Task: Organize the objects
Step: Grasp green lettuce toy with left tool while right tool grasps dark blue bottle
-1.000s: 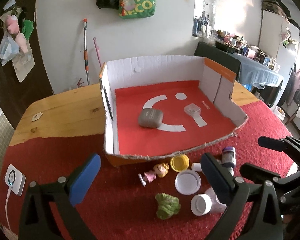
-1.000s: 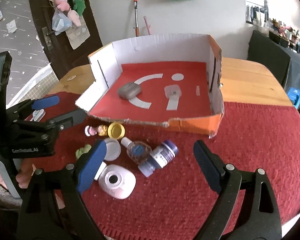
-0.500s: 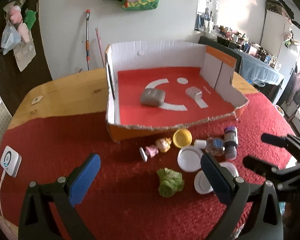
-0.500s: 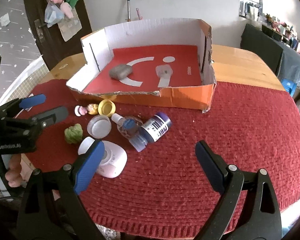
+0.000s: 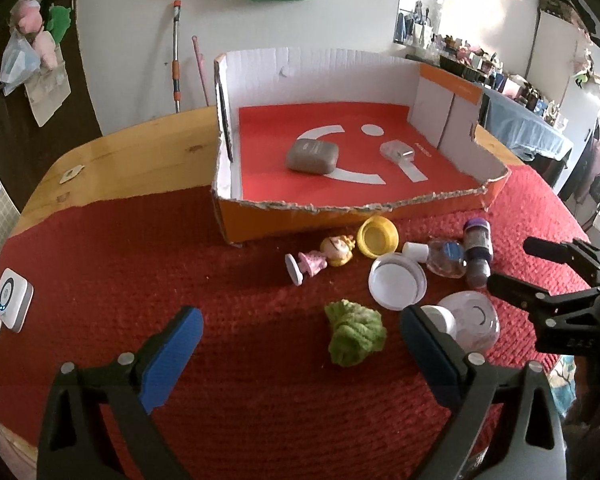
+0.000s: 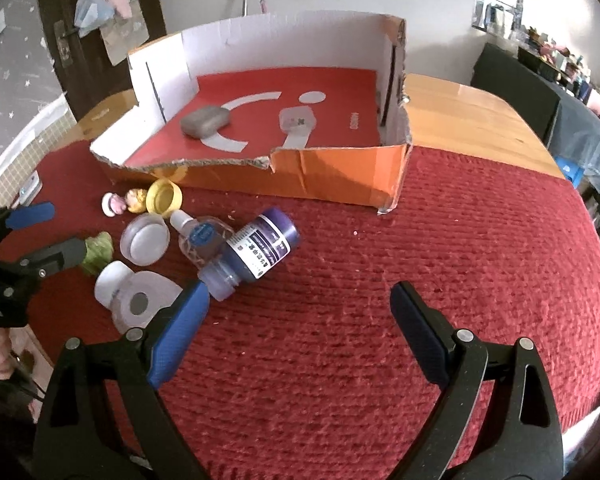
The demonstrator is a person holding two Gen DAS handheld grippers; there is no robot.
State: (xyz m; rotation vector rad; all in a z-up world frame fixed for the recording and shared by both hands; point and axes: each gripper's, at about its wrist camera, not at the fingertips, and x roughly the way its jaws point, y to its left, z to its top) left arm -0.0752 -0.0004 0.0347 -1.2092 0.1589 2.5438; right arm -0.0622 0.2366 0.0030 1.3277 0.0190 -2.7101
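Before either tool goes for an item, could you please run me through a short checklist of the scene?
1. Left tool open, nothing between its pads: ok.
2. Right tool open, nothing held: ok.
3. Cardboard box has free floor space beside the grey case: ok.
4. Purple bottle lies on its side, touching the clear bottle: not ok for a clean grasp.
5. Green toy stands apart from its neighbours: ok.

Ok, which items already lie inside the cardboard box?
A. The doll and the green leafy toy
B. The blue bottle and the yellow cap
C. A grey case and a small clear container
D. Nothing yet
C: the grey case and the small clear container lie on the red floor of the cardboard box; everything else lies on the cloth outside it.
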